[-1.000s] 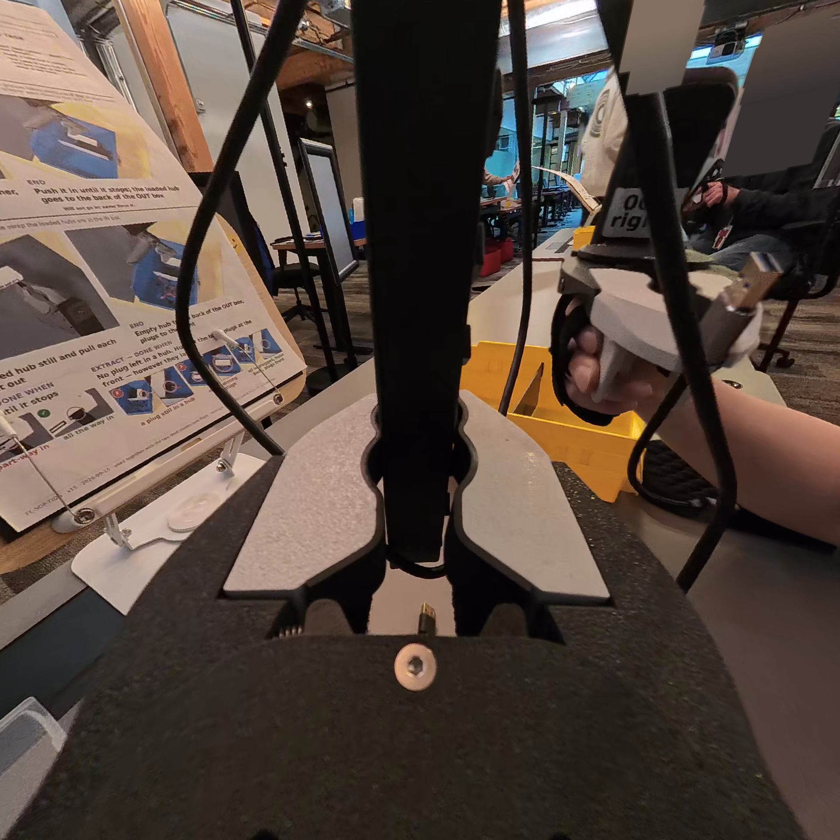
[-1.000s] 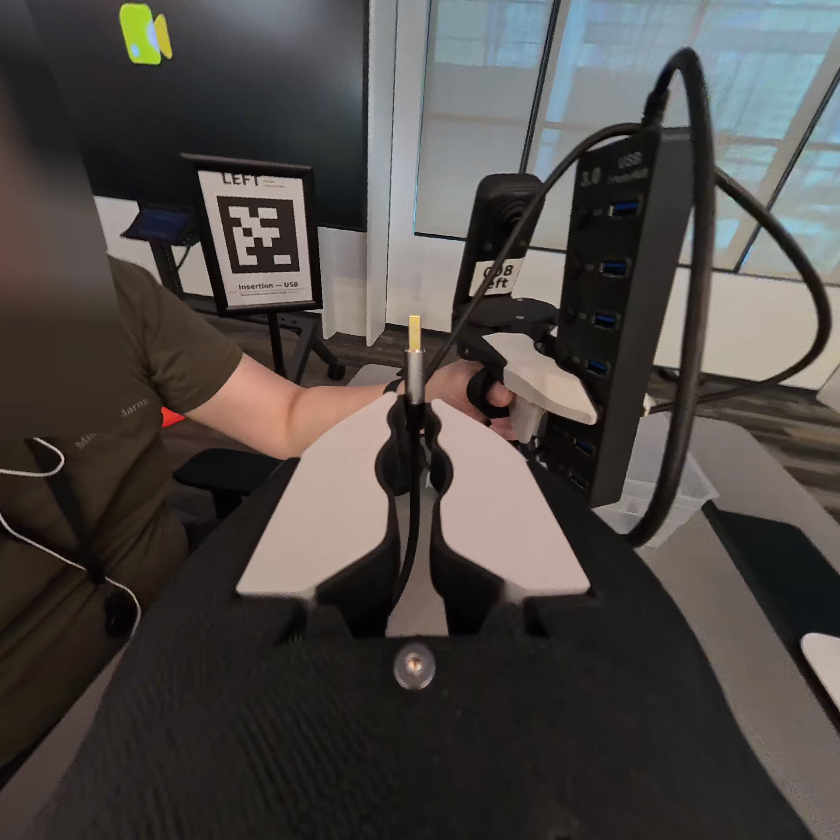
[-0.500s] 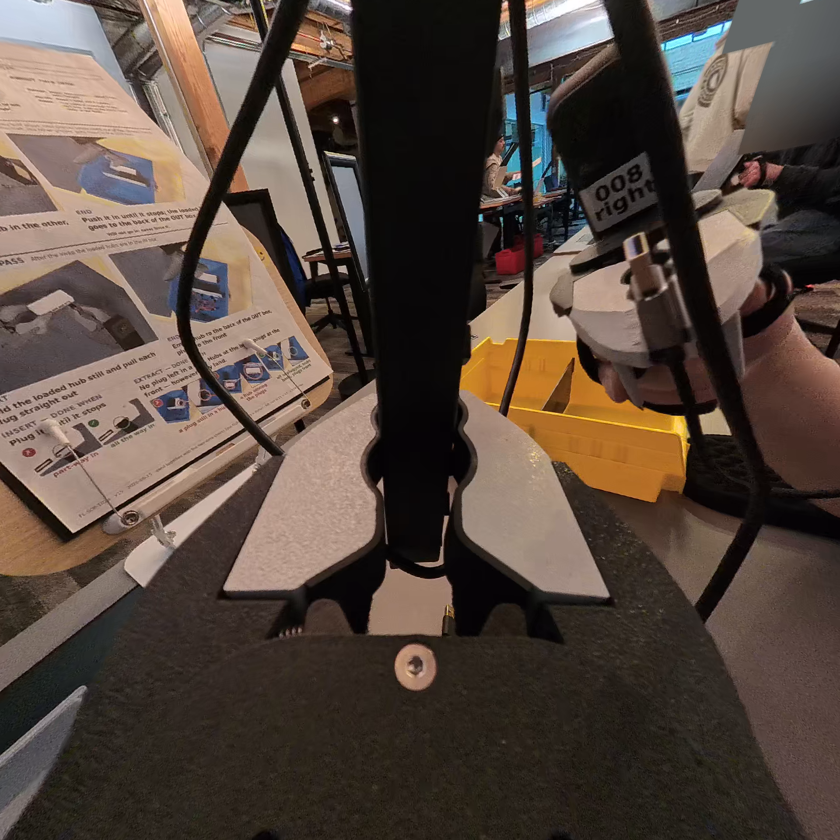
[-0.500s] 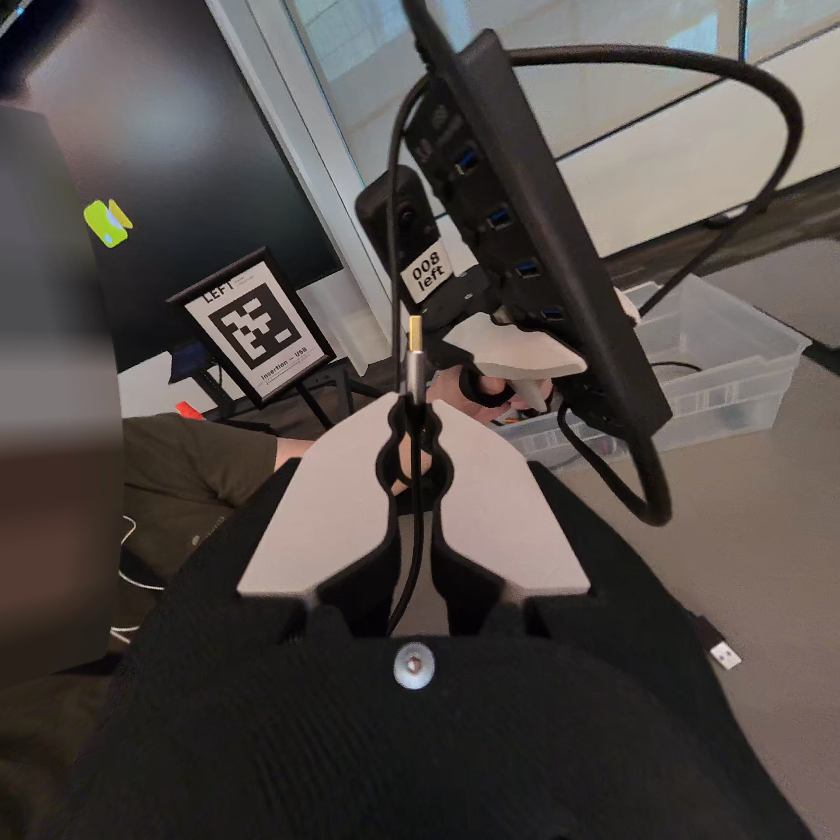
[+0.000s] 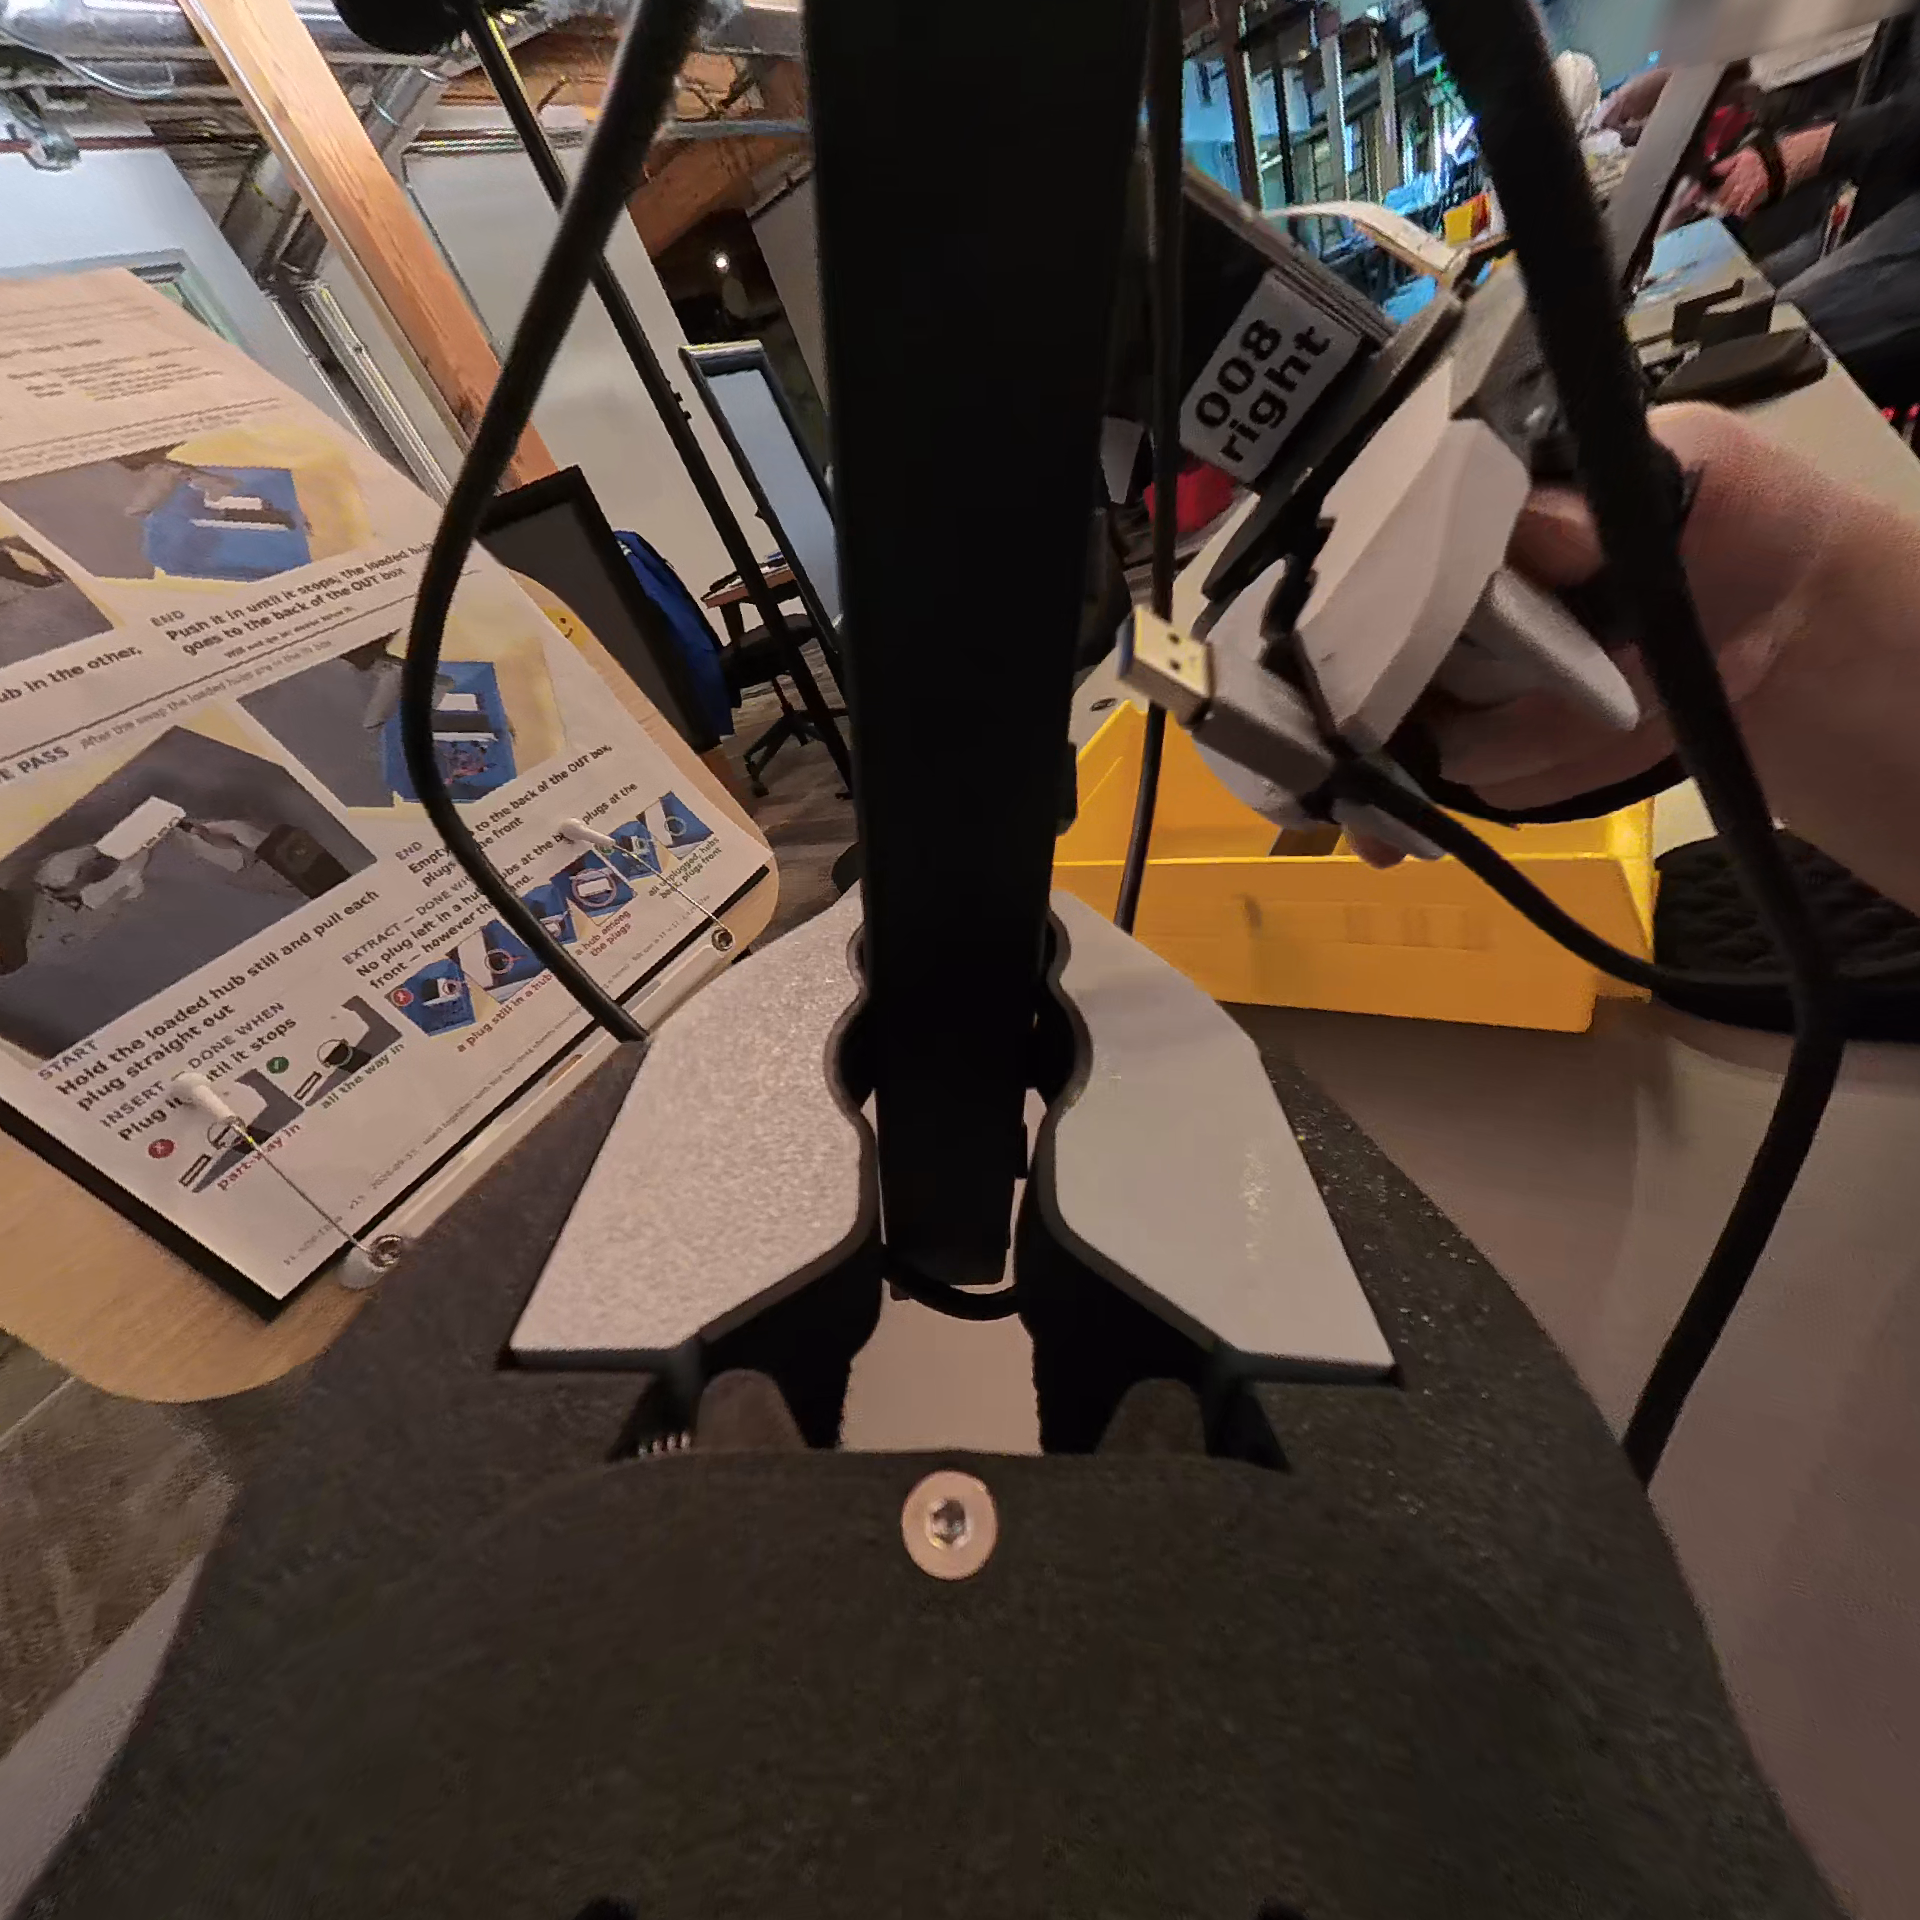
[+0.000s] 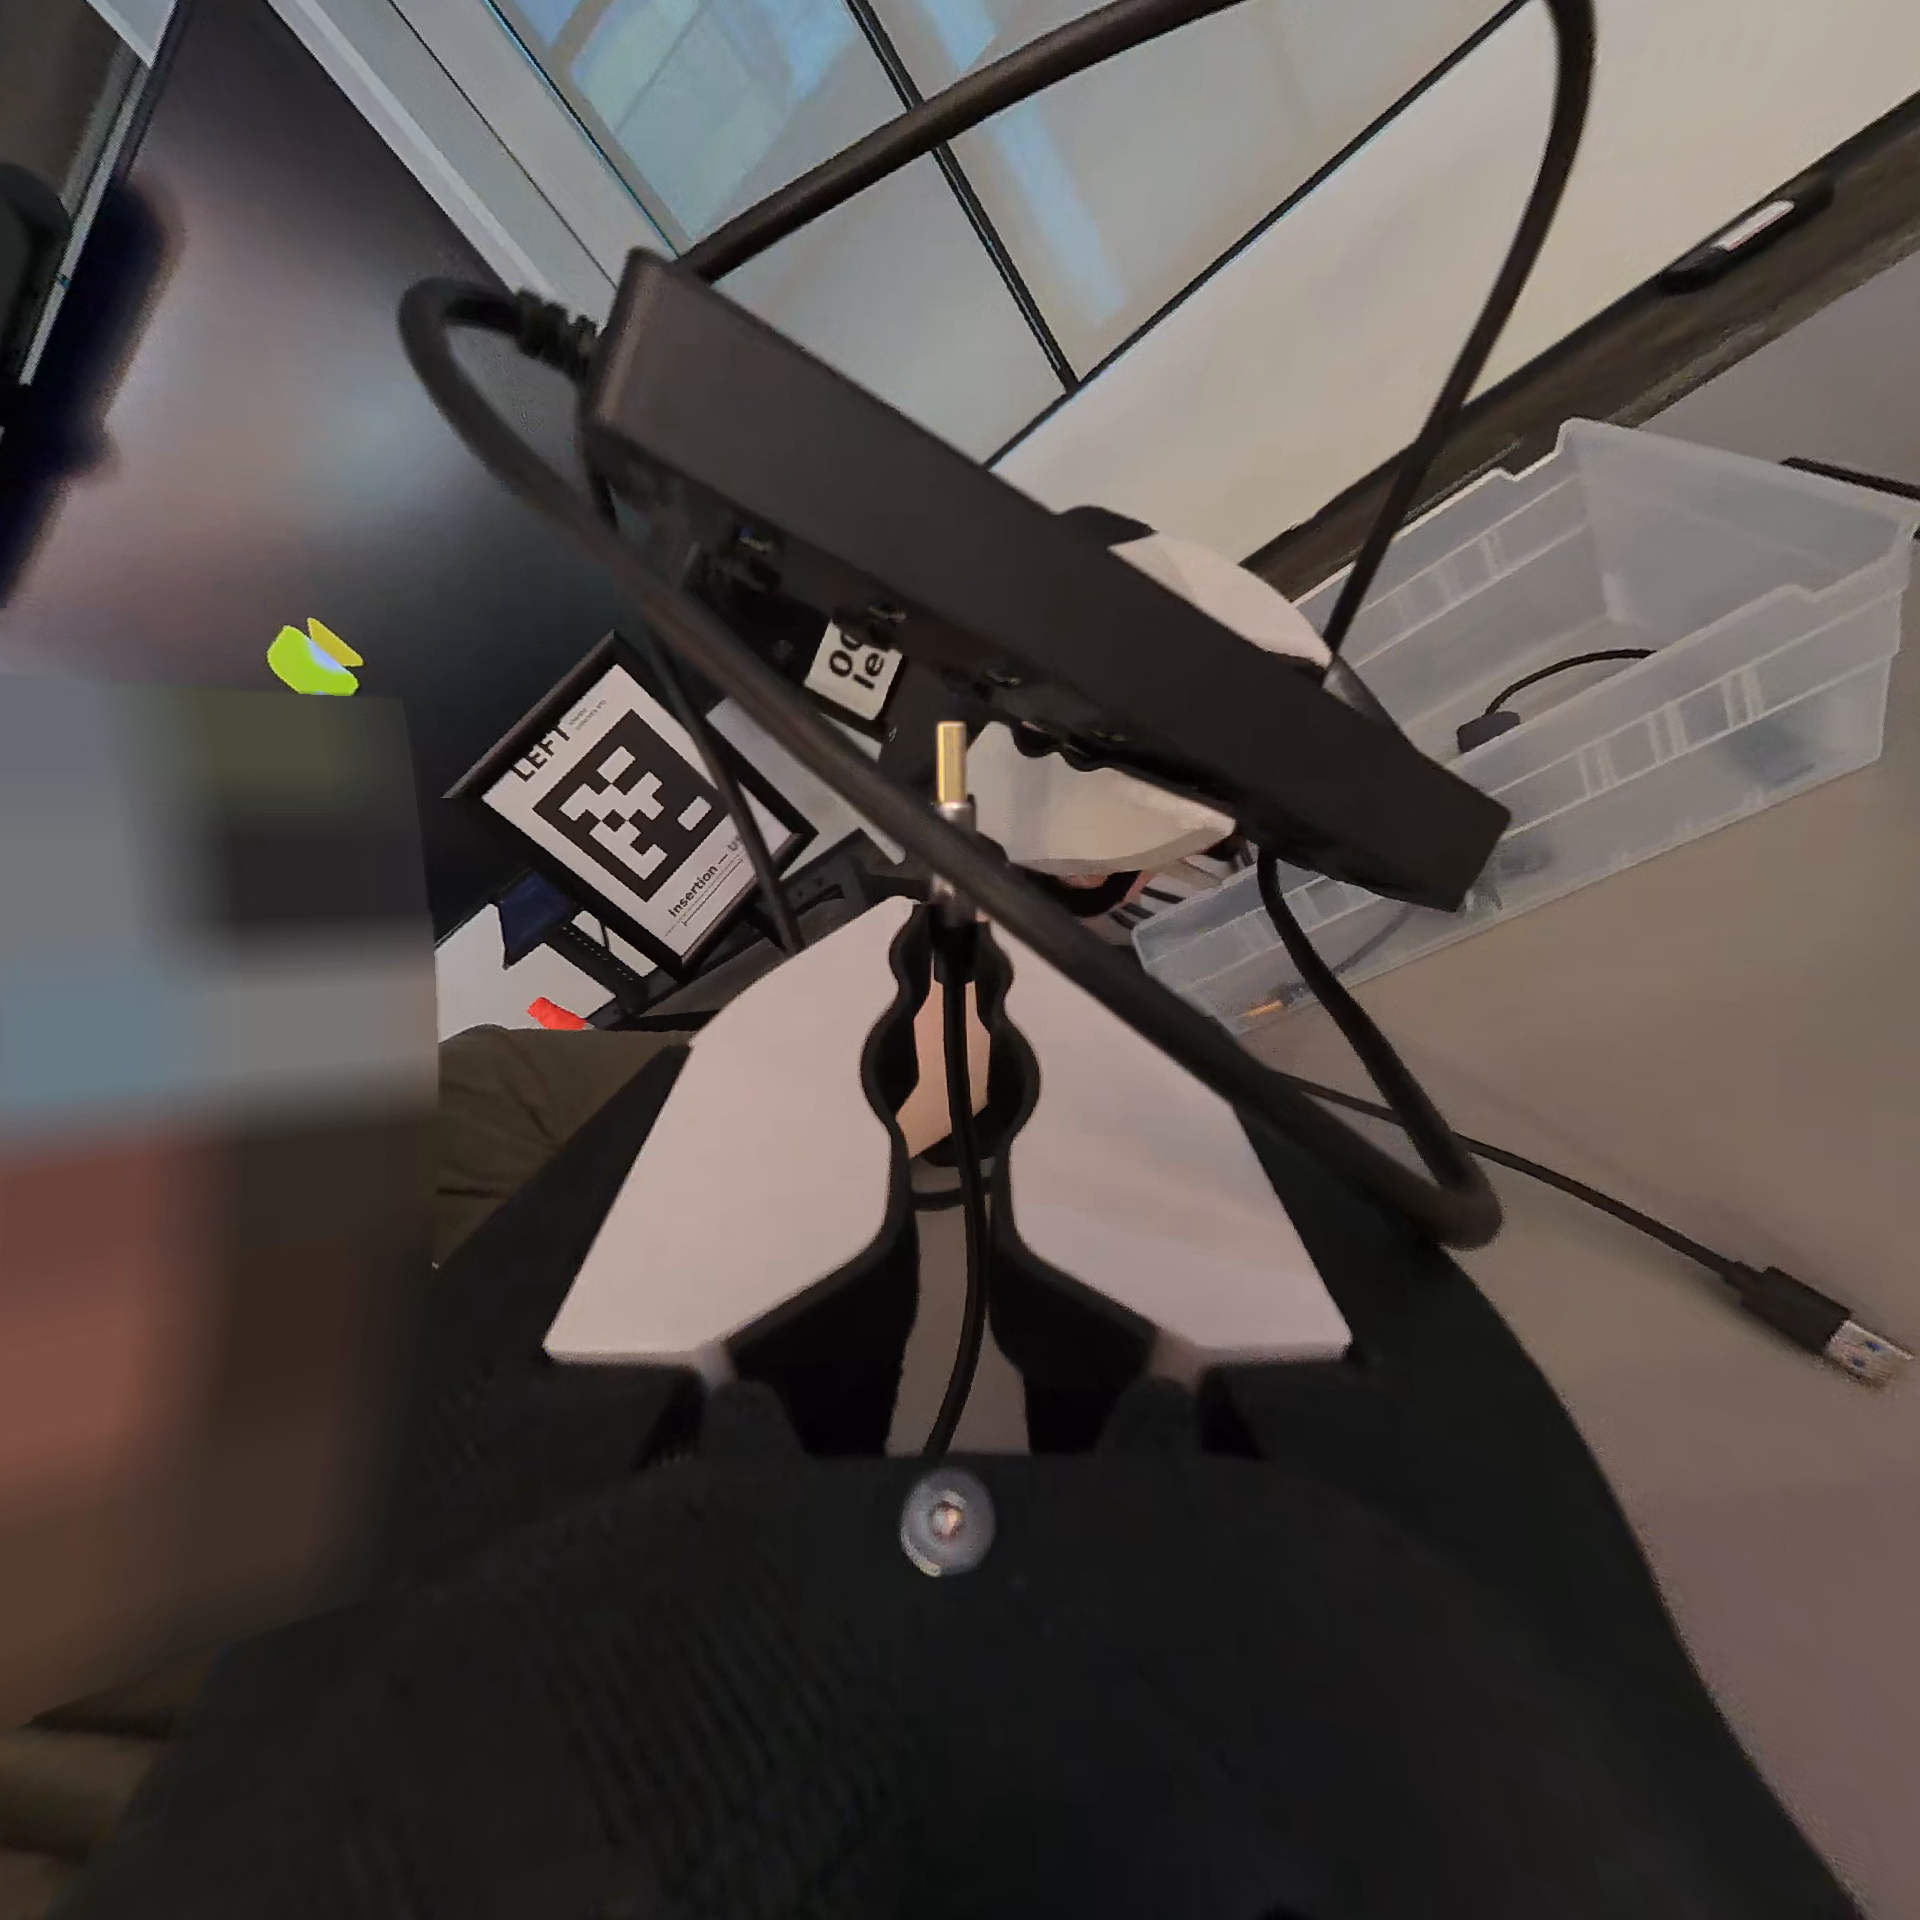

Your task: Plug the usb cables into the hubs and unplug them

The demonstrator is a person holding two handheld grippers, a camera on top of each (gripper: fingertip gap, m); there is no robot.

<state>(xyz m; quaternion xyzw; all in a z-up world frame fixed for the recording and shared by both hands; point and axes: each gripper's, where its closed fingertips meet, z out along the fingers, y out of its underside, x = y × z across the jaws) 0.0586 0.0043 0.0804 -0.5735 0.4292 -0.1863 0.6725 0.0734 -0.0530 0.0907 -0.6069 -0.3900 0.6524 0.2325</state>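
Table: a grey table (image 6: 1558, 1091) carried the bins, with both grippers held above it.
Instruction board: a printed board (image 5: 312, 831) leaned at the left of the left wrist view, well apart from the hub.
Clear bin: a see-through plastic bin (image 6: 1714, 623) sat on the table behind the hub in the right wrist view, a thin black lead lying inside it.
Yellow bin: a yellow bin (image 5: 1351, 935) stood on the table beyond the left gripper, below the right gripper.
Hub: the long black USB hub (image 5: 956, 520) rose straight out from between the left gripper's fingers — in the right wrist view it (image 6: 987, 582) crossed the frame at a slant, ports facing down toward the plug.
Hub cord: a thick black cord (image 6: 1195, 135) looped from the hub's far end over and around the hub.
Left gripper: the left gripper (image 5: 951, 1081) was clamped on the hub's lower end, fingers pressed against its sides.
Right gripper: the right gripper (image 6: 951, 935) pinched a thin black cable just behind its plug, a hand (image 5: 1766, 644) around its handle.
Plug: the metal USB plug (image 6: 949, 764) pointed at the port side of the hub, just short of it — not seated.
Loose plug: another USB plug (image 6: 1860, 1356) lay on the table at the right, apart from both grippers.
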